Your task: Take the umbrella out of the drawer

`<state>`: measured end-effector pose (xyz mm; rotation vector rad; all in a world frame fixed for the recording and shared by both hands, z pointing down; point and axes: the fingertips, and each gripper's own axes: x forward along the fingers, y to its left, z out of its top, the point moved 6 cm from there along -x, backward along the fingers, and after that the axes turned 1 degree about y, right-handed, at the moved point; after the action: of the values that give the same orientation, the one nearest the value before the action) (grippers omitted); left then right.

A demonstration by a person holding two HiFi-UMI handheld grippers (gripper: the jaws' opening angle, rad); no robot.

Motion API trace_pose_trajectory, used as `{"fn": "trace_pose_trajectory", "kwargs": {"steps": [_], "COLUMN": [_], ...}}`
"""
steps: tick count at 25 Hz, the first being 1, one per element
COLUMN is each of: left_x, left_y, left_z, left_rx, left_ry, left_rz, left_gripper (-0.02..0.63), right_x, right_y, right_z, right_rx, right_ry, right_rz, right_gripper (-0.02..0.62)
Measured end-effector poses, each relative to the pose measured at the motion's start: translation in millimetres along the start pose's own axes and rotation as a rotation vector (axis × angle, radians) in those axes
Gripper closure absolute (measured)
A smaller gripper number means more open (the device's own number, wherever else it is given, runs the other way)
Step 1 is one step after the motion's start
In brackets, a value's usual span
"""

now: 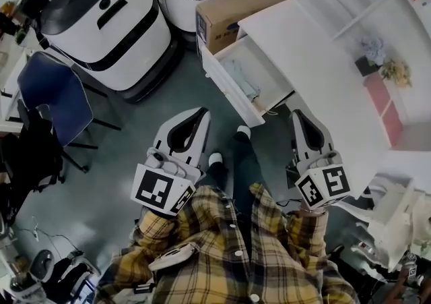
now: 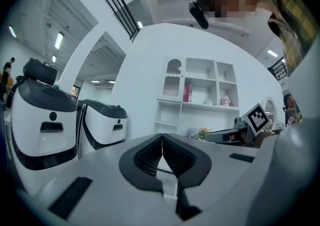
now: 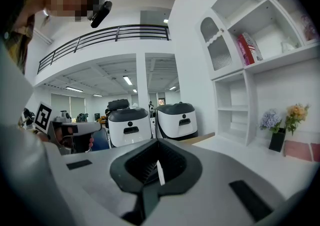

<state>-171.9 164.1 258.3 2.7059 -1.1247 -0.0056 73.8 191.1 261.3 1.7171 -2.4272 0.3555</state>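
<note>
The white desk [image 1: 316,46] stands ahead of the person and to the right, with a cardboard box [image 1: 236,13] against its far left side. Its drawer [image 1: 229,90] is already pulled out toward the floor space in front of the feet, so I judge that opening is done and the step in hand is the reach into the drawer.

The left gripper [image 1: 201,115] and the right gripper [image 1: 297,116] are both held in front of the body, well apart from the drawer. In each gripper view the two jaws are closed together with nothing between them. To do this step well, I think one gripper should first spread its jaws. It should then come from above, over the front panel, and descend into the drawer without hitting the rim. The left gripper is nearer to the drawer's open side. The right one hangs beside the desk edge, so the left seems the more natural choice.

The umbrella [image 1: 245,80] appears to be the pale, soft-looking folded thing inside the drawer, just behind the front panel. Its long axis seems to run along that panel, across the width of the drawer. For this reason the jaws should close across the thin direction, near the middle. I cannot tell which end has the handle; it is too small and pale.
</note>
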Motion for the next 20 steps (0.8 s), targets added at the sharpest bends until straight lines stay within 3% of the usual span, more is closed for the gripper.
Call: {"fn": "trace_pose_trajectory", "kwargs": {"steps": [10, 20], "left_x": [41.5, 137.5], "left_y": [17.8, 44.4], "left_z": [1.7, 12.4], "left_rx": [-0.006, 0.007], "left_ry": [0.006, 0.011], "left_rz": [-0.010, 0.011], "left_gripper": [0.586, 0.586], "right_x": [37.3, 109.8], "right_y": [-27.6, -95.6], "right_z": [-2.4, 13.6], "right_rx": [0.015, 0.033], "right_ry": [0.031, 0.039], "right_rz": [0.015, 0.069], "right_gripper": [0.578, 0.578]}}
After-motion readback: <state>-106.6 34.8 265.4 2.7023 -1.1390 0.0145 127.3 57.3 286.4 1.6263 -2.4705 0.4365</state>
